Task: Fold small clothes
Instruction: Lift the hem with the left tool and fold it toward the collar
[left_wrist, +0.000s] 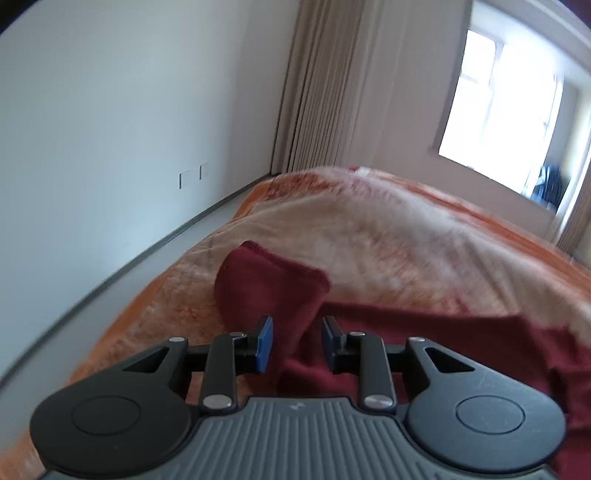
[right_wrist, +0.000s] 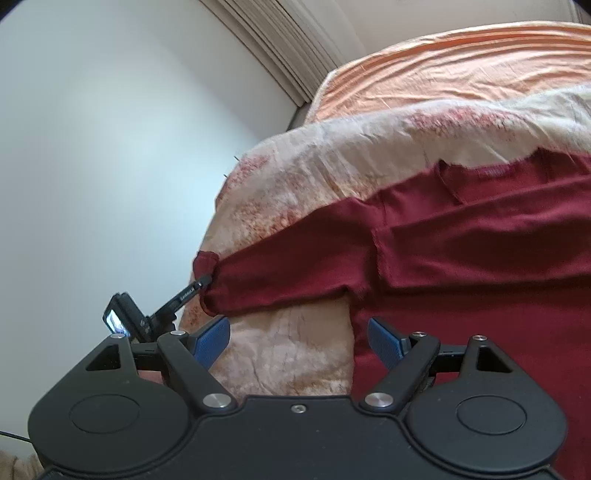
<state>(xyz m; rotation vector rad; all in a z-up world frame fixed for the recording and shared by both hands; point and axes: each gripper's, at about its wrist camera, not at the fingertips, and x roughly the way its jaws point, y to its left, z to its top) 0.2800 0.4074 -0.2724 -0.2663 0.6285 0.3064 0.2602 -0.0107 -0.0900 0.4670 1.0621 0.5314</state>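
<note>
A dark red, long-sleeved knit top (right_wrist: 480, 236) lies spread on a bed covered with a cream blanket with rust-orange blotches (right_wrist: 306, 177); an orange sheet (right_wrist: 461, 62) shows beyond the blanket. The fabric is plain, with a stitched seam where the sleeve meets the body and a rounded neckline with a small label near the far edge. In the right wrist view, the body of the top runs across the picture toward the right, and one sleeve (right_wrist: 288, 277) stretches out long and narrow to the left, toward the edge of the bed, its cuff pointing leftward.

The left tool (left_wrist: 297, 341) has its blue pads close together with the sleeve cloth between them; in the right wrist view its tip sits at the cuff, which bunches there, so it appears to pinch the sleeve. The right tool (right_wrist: 299, 341) stands wide apart and empty above the blanket, beside the top's side edge.
</note>
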